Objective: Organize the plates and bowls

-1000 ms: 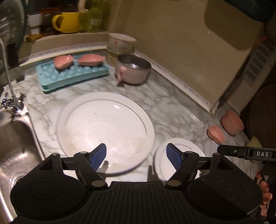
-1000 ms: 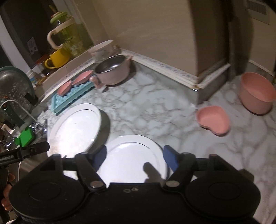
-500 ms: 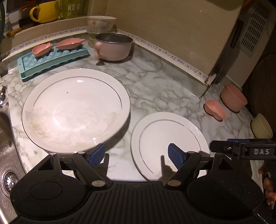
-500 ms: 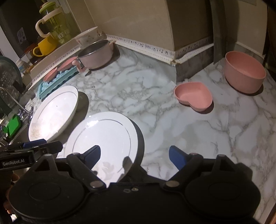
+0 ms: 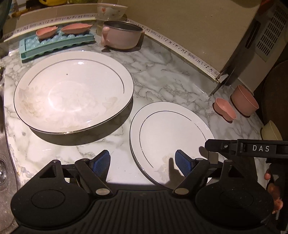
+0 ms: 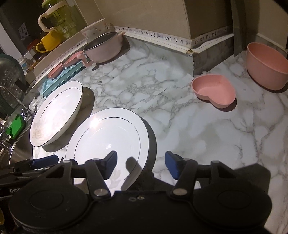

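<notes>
A large white deep plate [image 5: 72, 91] lies on the marble counter, left of a smaller flat white plate [image 5: 169, 136]. Both also show in the right wrist view, the large plate [image 6: 55, 111] and the small plate [image 6: 108, 138]. My left gripper [image 5: 143, 162] is open and empty above the counter between the two plates' near edges. My right gripper [image 6: 140, 166] is open and empty over the small plate's near right rim. A pink heart-shaped bowl [image 6: 214, 90], a pink round bowl [image 6: 266, 68] and a cream bowl [image 5: 270, 131] stand to the right.
A pink pot [image 5: 120, 36] and a floral bowl [image 5: 111, 10] stand at the back wall. A teal ice tray [image 5: 55, 44] holds two pink dishes. The sink [image 5: 3, 162] is at the left. A yellow mug [image 6: 46, 43] and a glass jug [image 6: 61, 19] stand on the ledge.
Both grippers have pulled back and risen, so both plates show whole. The left view has swung right from the large plate toward the small plate. The plates have not moved.
</notes>
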A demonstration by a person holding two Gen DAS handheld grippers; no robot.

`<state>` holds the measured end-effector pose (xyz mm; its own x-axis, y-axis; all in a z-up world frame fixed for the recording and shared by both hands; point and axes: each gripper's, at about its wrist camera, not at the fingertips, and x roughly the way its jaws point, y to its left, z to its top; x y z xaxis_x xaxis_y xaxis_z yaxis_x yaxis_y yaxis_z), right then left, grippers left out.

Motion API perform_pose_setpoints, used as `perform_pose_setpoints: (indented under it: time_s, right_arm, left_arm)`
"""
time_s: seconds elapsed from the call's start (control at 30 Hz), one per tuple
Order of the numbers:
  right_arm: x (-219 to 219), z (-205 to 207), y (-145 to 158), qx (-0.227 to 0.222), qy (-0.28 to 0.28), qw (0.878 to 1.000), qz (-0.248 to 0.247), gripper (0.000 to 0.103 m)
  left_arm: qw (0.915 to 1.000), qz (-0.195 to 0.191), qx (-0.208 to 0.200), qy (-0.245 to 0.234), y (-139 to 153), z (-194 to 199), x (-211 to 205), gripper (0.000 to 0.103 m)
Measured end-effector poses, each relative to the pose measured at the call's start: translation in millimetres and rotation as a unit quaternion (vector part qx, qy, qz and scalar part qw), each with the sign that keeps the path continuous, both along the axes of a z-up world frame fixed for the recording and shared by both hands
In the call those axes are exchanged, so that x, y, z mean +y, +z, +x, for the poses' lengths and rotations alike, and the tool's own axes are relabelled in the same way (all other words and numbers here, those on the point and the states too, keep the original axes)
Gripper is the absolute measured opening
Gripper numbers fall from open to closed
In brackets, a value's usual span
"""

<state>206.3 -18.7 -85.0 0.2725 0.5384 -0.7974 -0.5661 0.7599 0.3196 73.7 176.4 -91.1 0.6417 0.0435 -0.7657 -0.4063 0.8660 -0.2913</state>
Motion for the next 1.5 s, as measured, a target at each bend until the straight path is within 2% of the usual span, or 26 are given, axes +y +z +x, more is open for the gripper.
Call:
perform_pose_setpoints:
  time_s: [0.1, 0.2, 0.33, 0.4, 0.47, 0.63, 0.77, 0.83, 1.13, 1.5]
  right_arm:
    - [0, 2, -3, 0.008, -0.003, 1.000, 0.003, 0.048]
    - [-1, 6, -6, 0.016, -0.008, 1.000, 0.007, 0.038]
    - [-2, 8, -6, 0.023, -0.012, 1.000, 0.017, 0.030]
    - [-3, 9, -7, 0.027, -0.012, 0.999, 0.019, 0.026]
    - [-3, 10, -8, 0.032, -0.012, 0.999, 0.022, 0.022]
    - [-2, 10, -8, 0.035, -0.013, 0.999, 0.023, 0.017]
    - [-4, 13, -10, 0.042, -0.016, 0.999, 0.027, 0.010]
    - [-5, 14, -10, 0.044, -0.016, 0.998, 0.030, 0.009]
    - [-7, 8, -2, 0.029, 0.001, 0.999, 0.038, 0.009]
    - [-12, 8, 27, 0.006, 0.009, 0.999, 0.045, 0.009]
  left_arm:
    - [0.9999, -0.013, -0.002, -0.002, -2, 1, 2, 0.067]
    - [0.9998, -0.020, -0.005, -0.001, -2, 2, 3, 0.065]
    - [0.9994, -0.033, -0.007, 0.001, -2, 4, 6, 0.047]
    - [0.9988, -0.047, -0.008, 0.002, -3, 6, 9, 0.034]
    - [0.9984, -0.055, -0.009, 0.006, -4, 6, 11, 0.032]
    - [0.9970, -0.076, -0.010, 0.012, -8, 6, 23, 0.020]
    - [0.9961, -0.087, -0.010, 0.006, -9, 6, 29, 0.018]
    - [0.9961, -0.088, -0.009, 0.002, -10, 7, 31, 0.015]
    - [0.9957, -0.093, -0.010, -0.004, -5, 3, 34, 0.015]
    - [0.9959, -0.082, -0.033, -0.023, 26, 2, 30, 0.015]
